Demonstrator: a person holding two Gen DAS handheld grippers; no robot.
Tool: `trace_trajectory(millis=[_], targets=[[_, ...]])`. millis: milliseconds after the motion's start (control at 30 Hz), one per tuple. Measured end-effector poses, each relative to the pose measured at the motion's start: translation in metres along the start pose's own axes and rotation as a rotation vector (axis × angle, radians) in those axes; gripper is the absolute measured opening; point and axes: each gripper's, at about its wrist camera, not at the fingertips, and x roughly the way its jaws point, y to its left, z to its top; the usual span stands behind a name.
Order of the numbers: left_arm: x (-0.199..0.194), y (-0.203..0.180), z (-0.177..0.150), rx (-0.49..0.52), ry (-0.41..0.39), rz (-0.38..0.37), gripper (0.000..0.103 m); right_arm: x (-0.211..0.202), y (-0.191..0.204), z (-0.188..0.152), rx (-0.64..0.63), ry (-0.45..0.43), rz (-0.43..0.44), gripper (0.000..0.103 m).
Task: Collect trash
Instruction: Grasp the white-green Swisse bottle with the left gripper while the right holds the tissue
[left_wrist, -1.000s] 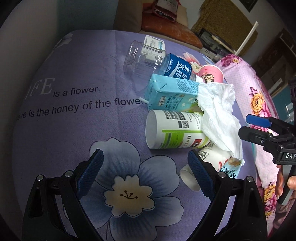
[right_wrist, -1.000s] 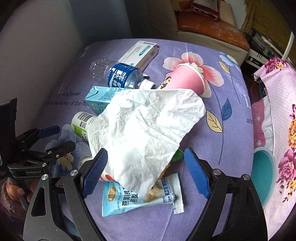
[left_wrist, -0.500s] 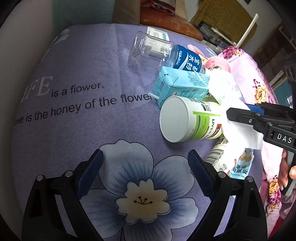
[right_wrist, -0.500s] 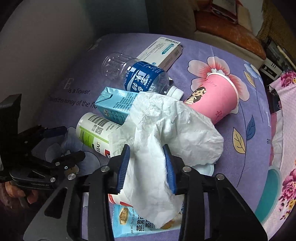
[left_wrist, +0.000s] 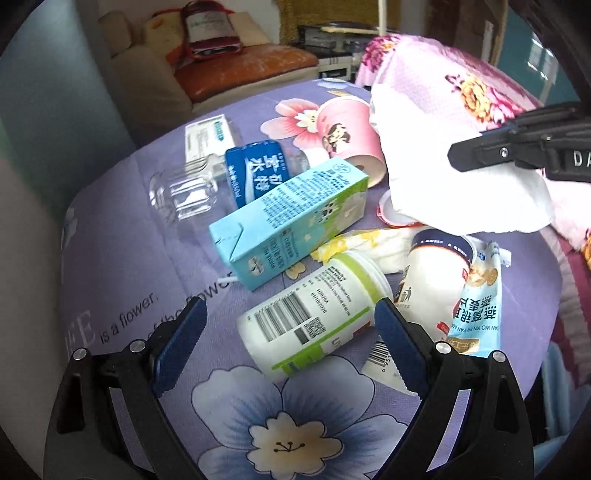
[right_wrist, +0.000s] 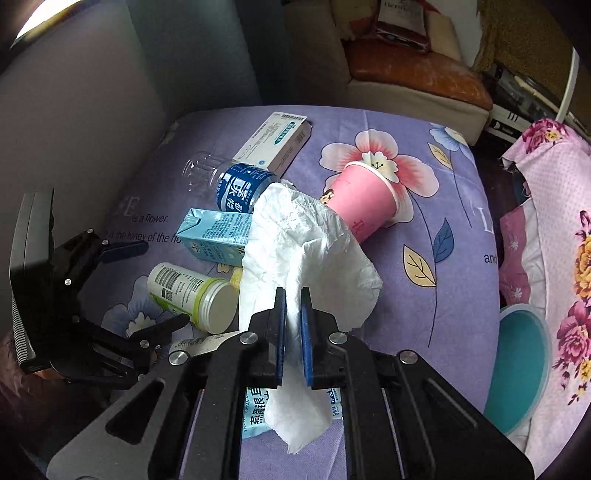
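While clamped: tissue (right_wrist: 299, 254), lifted.

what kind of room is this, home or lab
Most likely a home living room: a cushioned seat with an orange pad stands behind the table, which wears a purple flower-print cloth, and floral pink fabric is draped beside it.

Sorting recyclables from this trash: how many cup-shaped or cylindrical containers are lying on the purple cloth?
3: a pink paper cup at the far side, a white green-banded plastic jar nearest the left gripper's fingers, and a white cup beside it. The tissue may hide more.
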Motion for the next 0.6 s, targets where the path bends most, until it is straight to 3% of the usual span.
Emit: trace_trajectory(millis=[133, 233, 300, 333, 500, 600], targets=[[0.017, -0.019, 0.003, 0.131, 0.031, -0.013, 0.092, -0.005, -0.014, -0.009, 0.044, -0.003, 0.011, 0.007], [0.022, -0.018, 0.001, 0.117, 0.042, -0.064, 0.088, -0.007, -0.021, -0.015, 0.068, -0.008, 0.016, 0.007], [0.024, -0.013, -0.001, 0.078, 0.063, -0.109, 0.065, -0.006, -0.024, -0.016, 0.081, -0.010, 0.024, 0.007], [0.026, -0.011, -0.004, 0.049, 0.080, -0.143, 0.061, -0.005, -0.025, -0.016, 0.086, -0.012, 0.029, 0.007], [0.027, -0.008, -0.019, -0.014, 0.114, -0.174, 0.054, -0.002, -0.028, -0.020, 0.098, -0.017, 0.041, 0.007], [0.033, -0.010, -0.020, -0.025, 0.136, -0.135, 0.055, 0.001, -0.031, -0.021, 0.115, -0.016, 0.049, 0.007]])
